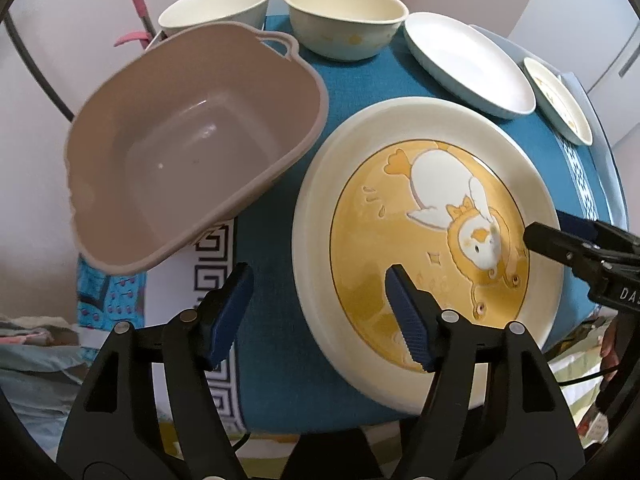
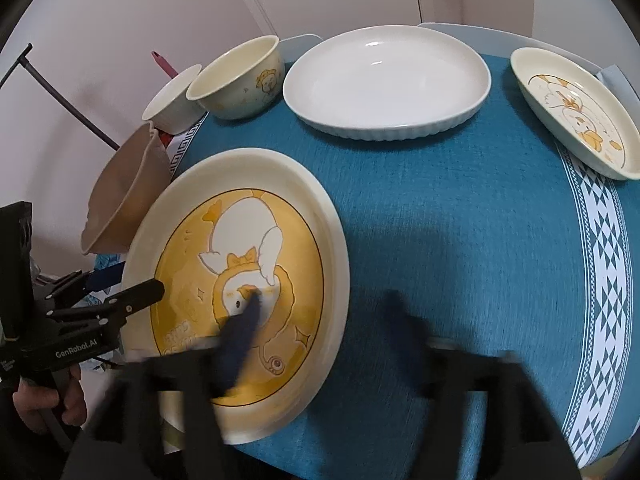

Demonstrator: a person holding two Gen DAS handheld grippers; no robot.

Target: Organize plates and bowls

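Left wrist view: the duck plate (image 1: 428,236) lies flat on the desk (image 1: 280,352), centre-right of frame, with the left claw (image 1: 320,312) spread open, one fingertip over the plate's yellow centre and the other over bare cloth. Only this view shows the inside of the beige basin (image 1: 188,168) at upper left. Right wrist view: the same plate (image 2: 240,288) sits lower left; the right claw (image 2: 320,312) is blurred, its fingers apart. Only here is the duck print on the small oval plate (image 2: 576,112) readable, upper right.
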